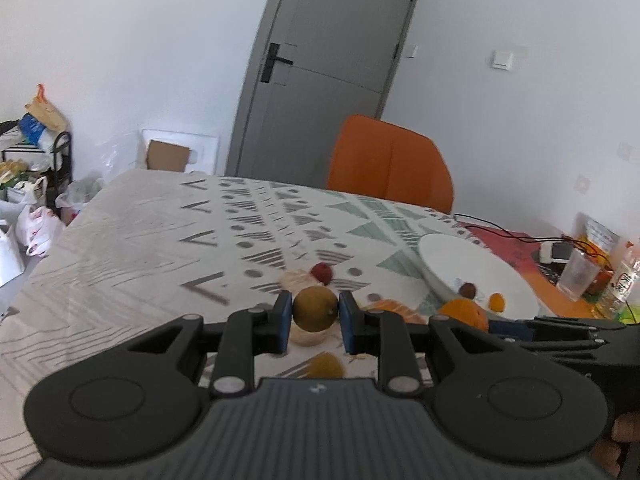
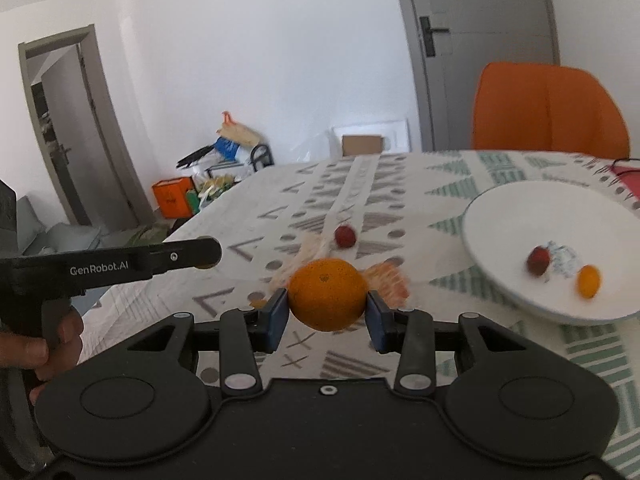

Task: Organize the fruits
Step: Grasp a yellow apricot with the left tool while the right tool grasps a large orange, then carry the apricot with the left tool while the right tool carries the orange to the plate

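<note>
My left gripper point(image 1: 315, 311) is shut on a brownish-green round fruit point(image 1: 315, 309), held above the patterned tablecloth. My right gripper point(image 2: 326, 300) is shut on an orange point(image 2: 327, 294), also held above the table; that orange shows at the right in the left wrist view point(image 1: 464, 314). A white plate point(image 2: 520, 216) to the right holds a dark red fruit point(image 2: 538, 261) and a small orange fruit point(image 2: 589, 280). A red fruit point(image 2: 345, 236) lies on the cloth beyond both grippers, with foam fruit nets point(image 2: 386, 278) beside it. Another yellowish fruit point(image 1: 326, 365) lies under my left gripper.
An orange chair point(image 1: 390, 164) stands at the table's far side. A plastic cup point(image 1: 578, 274), a bottle point(image 1: 620, 284) and black cables point(image 1: 500, 232) sit at the table's right end. Bags and boxes point(image 2: 208, 176) clutter the floor by the far wall.
</note>
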Motion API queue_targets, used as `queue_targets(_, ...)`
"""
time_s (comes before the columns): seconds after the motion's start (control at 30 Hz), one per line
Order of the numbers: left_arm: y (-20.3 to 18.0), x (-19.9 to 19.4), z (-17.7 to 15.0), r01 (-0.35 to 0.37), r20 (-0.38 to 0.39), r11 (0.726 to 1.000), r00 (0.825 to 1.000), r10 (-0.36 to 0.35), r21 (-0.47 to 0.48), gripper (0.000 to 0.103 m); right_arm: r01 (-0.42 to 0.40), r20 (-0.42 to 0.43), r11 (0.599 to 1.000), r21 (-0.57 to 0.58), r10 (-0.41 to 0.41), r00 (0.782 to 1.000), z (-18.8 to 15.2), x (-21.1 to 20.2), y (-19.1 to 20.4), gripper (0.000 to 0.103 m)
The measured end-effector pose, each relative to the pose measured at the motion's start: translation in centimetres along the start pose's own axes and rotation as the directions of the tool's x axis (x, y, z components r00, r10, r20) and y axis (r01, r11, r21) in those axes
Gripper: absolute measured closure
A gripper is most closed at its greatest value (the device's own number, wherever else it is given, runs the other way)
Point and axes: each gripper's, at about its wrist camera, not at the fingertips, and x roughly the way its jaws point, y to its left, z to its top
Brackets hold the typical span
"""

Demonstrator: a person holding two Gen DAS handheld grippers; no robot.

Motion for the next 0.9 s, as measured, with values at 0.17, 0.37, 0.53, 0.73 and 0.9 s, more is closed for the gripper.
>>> queue_targets(0.17, -1.6, -0.1, 0.7, 0.021, 0.016, 0.999, 1.000, -0.021, 0.035, 0.079, 0.020, 0.059, 1.000, 0.022, -0.021, 0.998, 0.5, -1.6, -1.2, 0.064)
queue_targets(0.37, -3.5, 0.4, 1.4, 0.042, 0.027, 0.997, 0.999, -0.044, 0.067, 0.079, 0.056, 0.091, 0.997, 0.056, -0.061, 0.994, 0.6, -3.0, -3.2, 0.064)
queue_targets(0.53, -5.1, 1.3, 1.5, 0.063, 0.012, 0.993, 0.998, -0.065, 0.096, 0.079, 0.073, 0.111, 0.994, 0.086, -0.082, 0.990, 0.2, -3.9, -4.8, 0.064)
queue_targets(0.73, -7.2, 2.5, 2.1, 0.095, 0.008, 0.986, 0.995, -0.097, 0.134, 0.079, 0.107, 0.132, 0.986, 0.131, -0.125, 0.983, 0.0, -4.8, -7.1, 0.064)
queue_targets(0.9, -8.7, 3.5, 2.2, 0.132, 0.000, 0.979, 0.991, -0.134, 0.158, 0.079, 0.147, 0.138, 0.975, 0.167, -0.171, 0.976, -0.1, -5.4, -8.8, 0.064)
